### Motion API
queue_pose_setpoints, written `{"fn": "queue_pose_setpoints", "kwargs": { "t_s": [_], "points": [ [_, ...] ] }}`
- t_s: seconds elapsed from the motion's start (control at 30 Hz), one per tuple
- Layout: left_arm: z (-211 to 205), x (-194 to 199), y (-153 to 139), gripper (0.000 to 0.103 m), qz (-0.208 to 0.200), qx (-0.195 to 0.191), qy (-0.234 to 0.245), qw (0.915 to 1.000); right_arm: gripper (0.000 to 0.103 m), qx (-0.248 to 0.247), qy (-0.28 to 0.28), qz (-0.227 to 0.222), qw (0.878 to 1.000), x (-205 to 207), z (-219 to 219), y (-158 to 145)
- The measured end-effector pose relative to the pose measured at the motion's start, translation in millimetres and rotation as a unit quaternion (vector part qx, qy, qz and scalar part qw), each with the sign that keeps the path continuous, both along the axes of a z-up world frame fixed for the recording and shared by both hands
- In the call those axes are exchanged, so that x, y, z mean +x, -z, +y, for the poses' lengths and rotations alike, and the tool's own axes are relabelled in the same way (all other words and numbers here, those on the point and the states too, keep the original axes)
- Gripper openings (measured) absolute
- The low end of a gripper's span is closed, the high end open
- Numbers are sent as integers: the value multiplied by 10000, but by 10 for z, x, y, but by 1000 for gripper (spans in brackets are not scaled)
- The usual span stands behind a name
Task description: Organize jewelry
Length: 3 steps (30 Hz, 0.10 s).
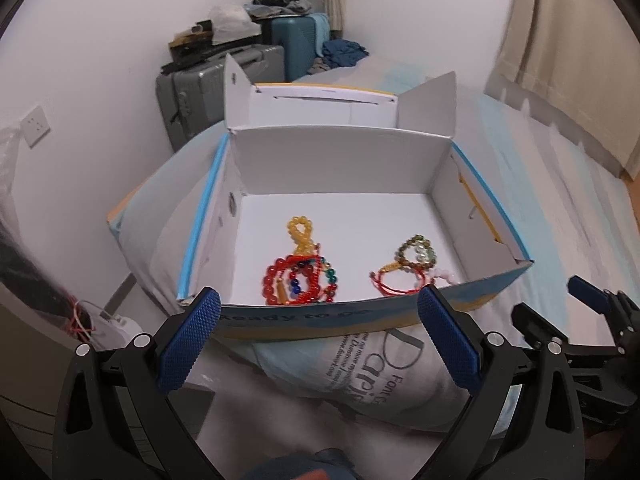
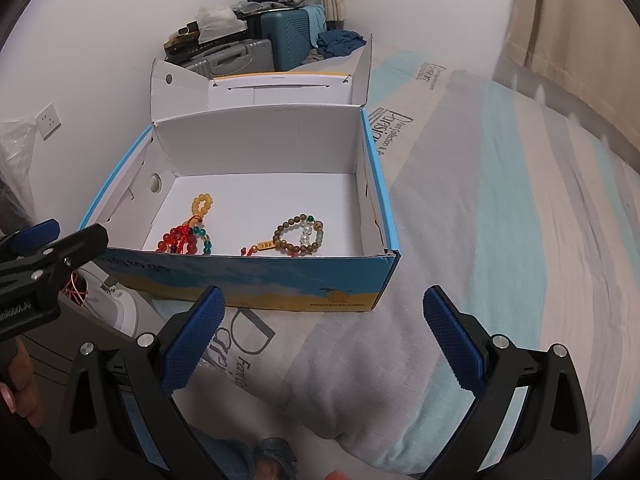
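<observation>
An open blue and white cardboard box [image 1: 340, 168] [image 2: 256, 280] rests on the bed, lid flaps standing up behind. Inside lie a yellow bead bracelet [image 1: 300, 230] [image 2: 202, 203], a red bead bracelet [image 1: 280, 280] [image 2: 176, 240] tangled with green and blue beads, and a brown bead bracelet [image 1: 416, 252] [image 2: 298, 234] with red cord. My left gripper [image 1: 320, 308] is open and empty at the box's near wall. My right gripper [image 2: 324, 308] is open and empty, just short of the box front. Each gripper shows at the edge of the other's view.
The bed has a white pillow with printed text [image 1: 360, 372] [image 2: 248, 360] and a blue-striped sheet [image 2: 500, 220]. Suitcases [image 1: 224, 88] and piled clothes stand beyond the bed. A curtain [image 2: 580, 28] hangs at right. A hand [image 2: 20, 396] grips the left handle.
</observation>
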State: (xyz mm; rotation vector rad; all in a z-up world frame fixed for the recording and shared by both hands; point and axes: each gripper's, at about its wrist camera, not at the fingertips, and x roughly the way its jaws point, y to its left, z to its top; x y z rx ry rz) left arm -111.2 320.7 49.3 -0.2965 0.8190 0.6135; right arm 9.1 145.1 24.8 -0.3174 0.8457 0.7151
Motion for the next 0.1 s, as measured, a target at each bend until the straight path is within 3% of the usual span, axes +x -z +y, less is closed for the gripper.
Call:
{"fn": "queue_pose_setpoints", "kwargs": {
  "t_s": [0.1],
  "points": [
    [3,16,22,97,82,30,-23,10000,95,-9,7,4,10000,5,-1,3]
  ]
}}
